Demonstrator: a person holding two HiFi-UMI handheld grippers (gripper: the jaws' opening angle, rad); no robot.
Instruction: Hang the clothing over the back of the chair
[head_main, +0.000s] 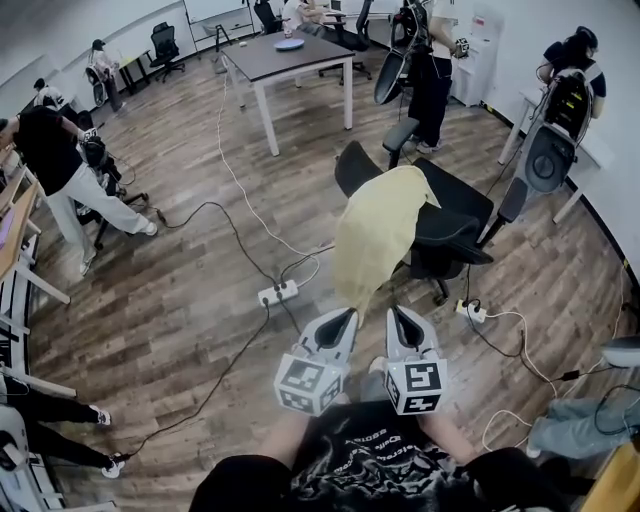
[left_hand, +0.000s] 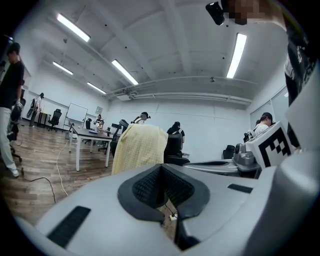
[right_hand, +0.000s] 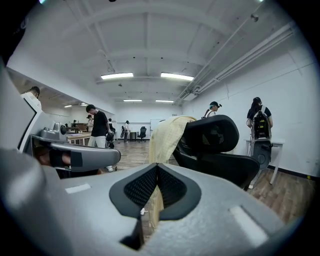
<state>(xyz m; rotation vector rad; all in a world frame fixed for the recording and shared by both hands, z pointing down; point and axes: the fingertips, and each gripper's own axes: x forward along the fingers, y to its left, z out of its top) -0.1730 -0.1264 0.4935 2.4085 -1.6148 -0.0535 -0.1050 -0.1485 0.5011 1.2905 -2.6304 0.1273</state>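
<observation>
A: Where is the clothing (head_main: 378, 235) found?
B: It is seen draped over the back of the chair (head_main: 455, 225), a pale yellow cloth spread across the top edge and hung down the rear side toward the floor (head_main: 180, 290). It is touched by neither gripper

A: How are the jaws set?
B: The jaws of the left gripper (head_main: 343, 320) are closed fully, pad against pad, and nothing is held between them. The same is read for the right gripper (head_main: 400, 320). Both are held side by side close to the person's body, apart from the chair, and are pointed toward it

A: Which step is judged to be in hand?
B: The hanging itself is judged to be done, since the cloth is carried by the chair back alone. What is left is thought to be a check. If the drape is found lopsided, the jaws would need to be opened, brought to the hem and closed on it so that it can be evened out. Otherwise no further grip is called for

A: What cannot be made out?
B: The chair back is covered by the cloth, so how much cloth lies on the seat side is not shown. The lowest part of the clothing is cut off by the gripper bodies in both gripper views. In the head view it is narrowed to a tip just ahead of the jaws, so whether the floor is touched cannot be told
</observation>
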